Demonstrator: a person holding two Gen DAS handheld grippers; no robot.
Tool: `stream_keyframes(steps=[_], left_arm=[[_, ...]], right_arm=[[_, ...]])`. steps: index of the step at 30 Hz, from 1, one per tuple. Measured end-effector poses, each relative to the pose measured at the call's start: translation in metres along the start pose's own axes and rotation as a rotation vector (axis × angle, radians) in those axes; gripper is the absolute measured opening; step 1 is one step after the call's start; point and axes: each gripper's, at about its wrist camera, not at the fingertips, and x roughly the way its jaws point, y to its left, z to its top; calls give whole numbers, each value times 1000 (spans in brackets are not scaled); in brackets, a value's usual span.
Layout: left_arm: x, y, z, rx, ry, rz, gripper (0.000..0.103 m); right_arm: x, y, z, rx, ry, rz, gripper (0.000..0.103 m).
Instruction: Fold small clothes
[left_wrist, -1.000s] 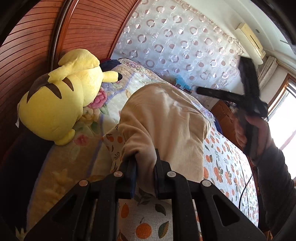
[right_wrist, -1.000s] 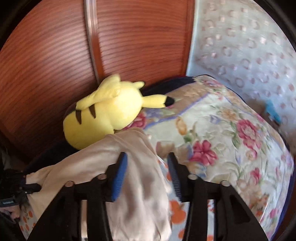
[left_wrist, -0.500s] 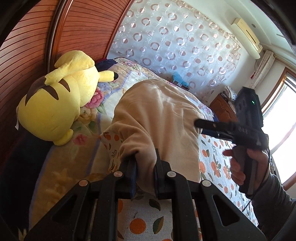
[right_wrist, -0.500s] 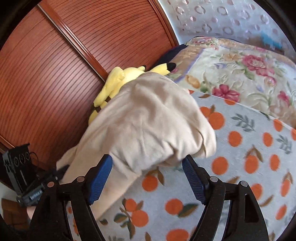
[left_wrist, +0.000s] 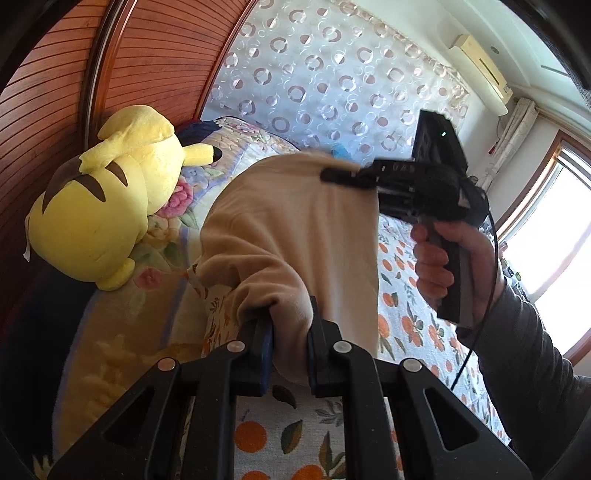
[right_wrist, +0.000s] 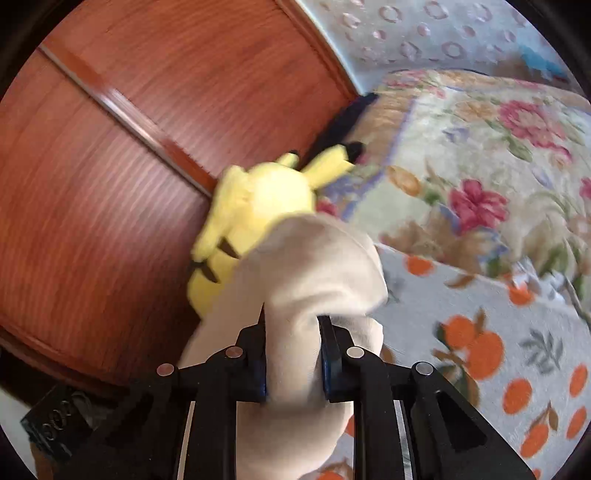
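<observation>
Spreading across the bed (left_wrist: 413, 325), with its orange-print sheet, the beige garment (left_wrist: 295, 221) is now pinched at two places at once. Half a second ago the right gripper (right_wrist: 291, 354) stood wide open just short of the cloth; now its jaws are closed on a thick bunch of it, and in the left wrist view its tip sits at the garment's far edge. The left gripper (left_wrist: 290, 354) has kept its jaws clamped on the near edge throughout. With both ends held, the cloth can probably be lifted and carried over itself for a fold — a step not yet made.

Open room lies mostly to the right, over the orange-print sheet, which is bare there. Toward the wooden headboard (left_wrist: 155, 66) it is tighter: the flowered quilt (right_wrist: 480, 155) rises as a bank, and the yellow plush toy (left_wrist: 107, 195) lies beside the garment's left edge — near enough that a swing that way could brush it. The right wrist view is blurred, so finer creases cannot be read.
</observation>
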Motion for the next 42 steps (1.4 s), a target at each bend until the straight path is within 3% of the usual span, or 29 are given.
stream_keyframes(steps=[3,8,12,16,17,18,22,29,32,42], left_arm=[[0,0,-3,-14,7,8,16],[10,-3,-14,-21,38,48,18],[1,-11,-21,16,24,93,42],[-18,-24,-26,99,-20,161,61],[-23,-29,-27,122,-37,176,76],[-27,-34,-28,147,-50,183,80],[-38,-61,-30,231,-81,230,80],[-48,-116,-38,329,-119,208,80],[-51,-143,-42,363,-136,195,80],[-70,-220,-64,468,-187,133,80]], right_arm=[[-15,11,11,-79,-70,35,18],[-1,-31,-4,-47,-9,-136,21],[-6,-47,-15,-33,-33,-173,50],[-40,-26,-37,-132,-78,-264,53],[-51,-18,-43,-156,-93,-282,53],[-64,-12,-53,-176,-110,-298,53],[-115,6,-98,-218,-180,-356,56],[-197,27,-182,-218,-288,-430,58],[-231,38,-213,-206,-337,-466,65],[-298,86,-303,-164,-494,-602,72]])
